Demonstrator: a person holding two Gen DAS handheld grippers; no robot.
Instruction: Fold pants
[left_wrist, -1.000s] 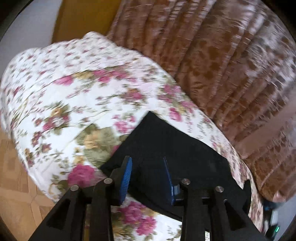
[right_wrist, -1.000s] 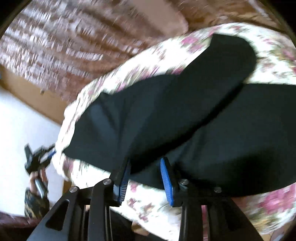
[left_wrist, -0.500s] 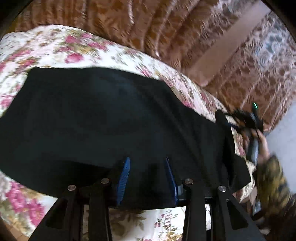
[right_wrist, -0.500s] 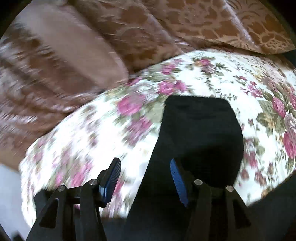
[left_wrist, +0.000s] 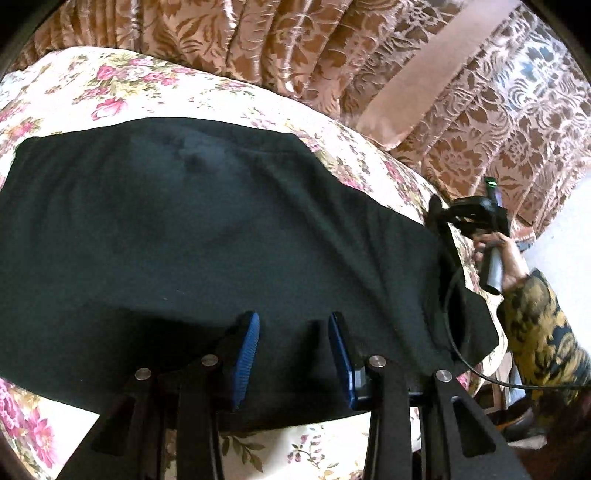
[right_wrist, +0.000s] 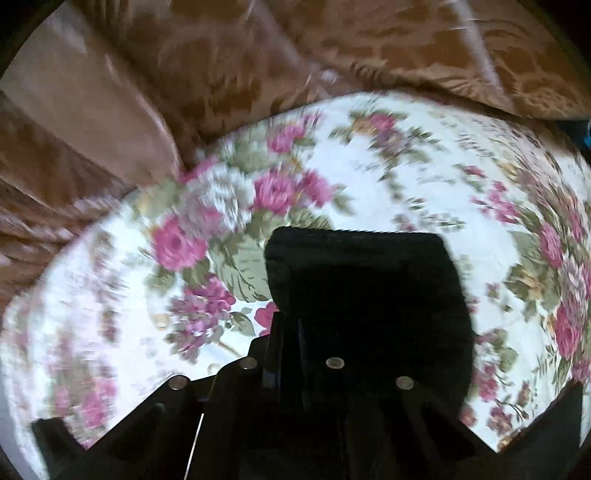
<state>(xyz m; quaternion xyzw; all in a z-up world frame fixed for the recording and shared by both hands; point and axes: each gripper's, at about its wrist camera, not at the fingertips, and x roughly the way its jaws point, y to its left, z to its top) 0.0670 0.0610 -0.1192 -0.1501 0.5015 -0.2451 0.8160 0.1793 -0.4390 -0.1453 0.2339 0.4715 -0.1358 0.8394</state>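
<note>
Black pants (left_wrist: 184, 221) lie spread flat across a floral bedspread (left_wrist: 110, 85). My left gripper (left_wrist: 295, 325) hovers over their near edge, blue pads apart, with flat cloth below and nothing pinched. At the right end of the pants, my right gripper (left_wrist: 437, 210) is held by a person's hand (left_wrist: 506, 258), its tips at the cloth's corner. In the right wrist view, one black leg end (right_wrist: 369, 288) lies on the bedspread (right_wrist: 406, 166). My right gripper (right_wrist: 286, 317) is shut on that leg end's left edge, its pads lost against the dark cloth.
Brown patterned curtains (left_wrist: 332, 44) hang close behind the bed's far edge and fill the top of the right wrist view (right_wrist: 184, 55). A black cable (left_wrist: 454, 332) crosses the pants' right end. A patterned sleeve (left_wrist: 535, 325) is at the right.
My left gripper swung from the bed's end to over the pants, then held still. My right gripper moved to the leg end, spread wide, then closed on its left edge.
</note>
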